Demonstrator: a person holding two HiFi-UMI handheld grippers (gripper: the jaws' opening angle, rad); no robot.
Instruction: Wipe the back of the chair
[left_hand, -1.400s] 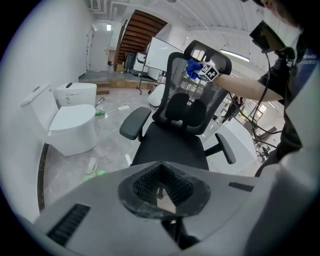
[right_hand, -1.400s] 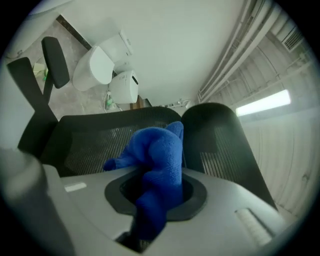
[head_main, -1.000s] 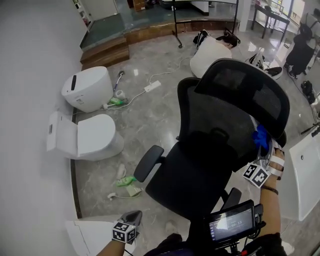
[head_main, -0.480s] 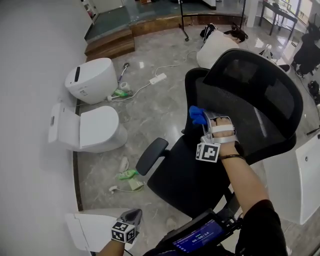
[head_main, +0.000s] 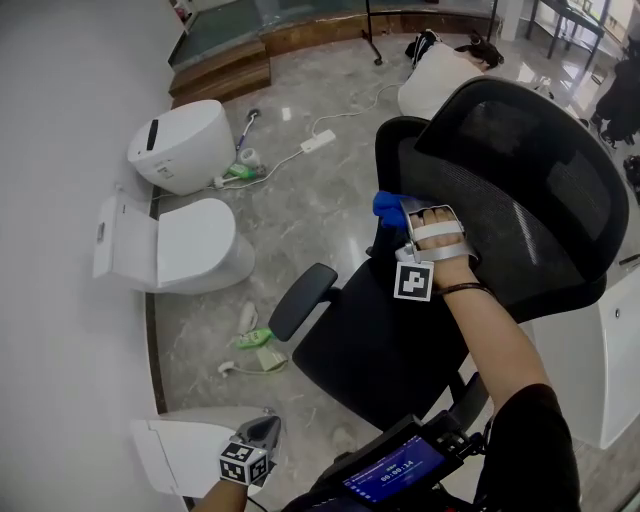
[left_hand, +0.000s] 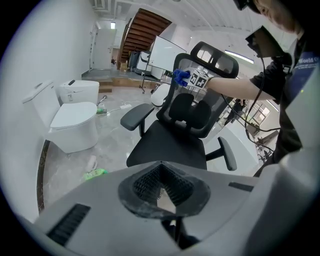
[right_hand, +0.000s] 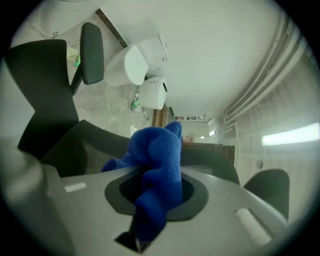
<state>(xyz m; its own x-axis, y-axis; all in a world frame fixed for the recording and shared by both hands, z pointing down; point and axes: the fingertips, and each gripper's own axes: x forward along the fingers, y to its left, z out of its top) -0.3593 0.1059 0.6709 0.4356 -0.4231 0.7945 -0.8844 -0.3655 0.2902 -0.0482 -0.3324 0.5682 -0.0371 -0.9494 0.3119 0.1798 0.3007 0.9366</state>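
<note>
Pinching a blue cloth (right_hand: 155, 165), the right claw (head_main: 405, 218) touches the chair back (head_main: 520, 190); left claw (left_hand: 161, 187) closed, empty.

Head view looks steeply down on the black mesh office chair (head_main: 520, 170); left gripper view faces its front from afar, right one probably close

Past my left gripper (left_hand: 161, 194), its jaws together on nothing, I see the black chair (left_hand: 170, 147) facing me, with the right gripper (left_hand: 187, 78) holding a blue cloth (left_hand: 179, 76) at an upper corner of its backrest.
</note>
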